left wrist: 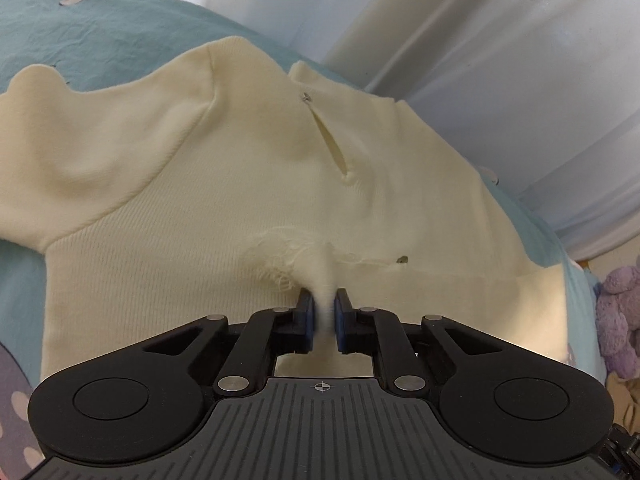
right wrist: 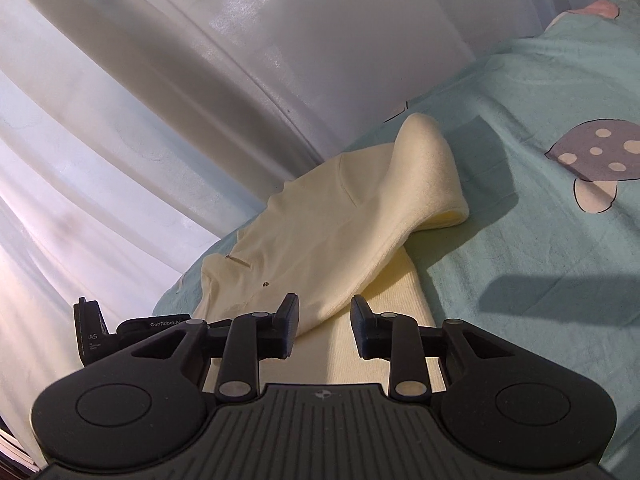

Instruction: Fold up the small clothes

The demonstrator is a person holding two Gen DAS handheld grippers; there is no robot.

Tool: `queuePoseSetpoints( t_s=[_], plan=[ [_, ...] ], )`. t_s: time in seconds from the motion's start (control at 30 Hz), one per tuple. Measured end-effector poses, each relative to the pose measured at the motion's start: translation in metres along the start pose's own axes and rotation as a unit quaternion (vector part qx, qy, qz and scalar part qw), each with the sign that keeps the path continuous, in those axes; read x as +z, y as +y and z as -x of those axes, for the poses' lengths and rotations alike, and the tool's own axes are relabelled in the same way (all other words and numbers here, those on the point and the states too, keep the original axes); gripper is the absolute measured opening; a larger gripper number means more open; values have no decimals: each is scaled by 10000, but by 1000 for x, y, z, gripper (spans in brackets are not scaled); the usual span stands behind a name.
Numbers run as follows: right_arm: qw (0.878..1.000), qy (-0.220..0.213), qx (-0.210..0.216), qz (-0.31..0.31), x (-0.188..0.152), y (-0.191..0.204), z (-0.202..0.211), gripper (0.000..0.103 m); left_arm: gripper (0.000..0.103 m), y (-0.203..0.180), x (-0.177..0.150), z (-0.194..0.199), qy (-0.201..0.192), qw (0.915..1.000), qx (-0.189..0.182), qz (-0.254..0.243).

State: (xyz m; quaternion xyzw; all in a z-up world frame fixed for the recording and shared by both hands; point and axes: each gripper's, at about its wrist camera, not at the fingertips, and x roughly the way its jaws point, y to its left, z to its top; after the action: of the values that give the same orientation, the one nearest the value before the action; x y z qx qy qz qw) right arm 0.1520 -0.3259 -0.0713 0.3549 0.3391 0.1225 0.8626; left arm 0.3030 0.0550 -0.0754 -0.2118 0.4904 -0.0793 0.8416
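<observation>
A small cream knit top lies spread on a teal bedsheet, with a neck slit and small snaps showing. My left gripper is shut on a pinched fold of the top's fabric near a frayed patch. In the right wrist view the same cream top lies with one sleeve folded over its body. My right gripper is open and empty, its jaws just above the top's lower edge. The left gripper's body shows at the left of that view.
The teal sheet has a mushroom print to the right. White curtains hang along the far side of the bed. A purple plush toy sits at the right edge of the left wrist view.
</observation>
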Motion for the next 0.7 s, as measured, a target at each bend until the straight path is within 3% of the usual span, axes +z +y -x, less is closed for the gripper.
queuePoseSetpoints(
  t_s=[0.07,0.23,0.37,0.47,0.57,0.7],
  plan=[
    [9999,-11,-115,14,5,0,-5,28,11,-3,6,5,-37,10000,50,-45],
    [9994,9,-287,-173,21,-6,-24,28,11,-1,36,57,-995,9949,158,55],
    [9991,143,-171,-373,28,-8,-45,28,11,14,55,89,-1512,9880,283,161],
    [9982,240,-162,-519,31,-7,-65,28,11,24,61,95,-1620,9854,486,193],
    [9957,253,-297,-840,34,-13,-81,35,11,33,62,92,-1519,9871,434,274],
    [9928,205,-359,-1127,36,-20,-94,34,11,39,58,82,-1386,9888,507,234]
  ],
)
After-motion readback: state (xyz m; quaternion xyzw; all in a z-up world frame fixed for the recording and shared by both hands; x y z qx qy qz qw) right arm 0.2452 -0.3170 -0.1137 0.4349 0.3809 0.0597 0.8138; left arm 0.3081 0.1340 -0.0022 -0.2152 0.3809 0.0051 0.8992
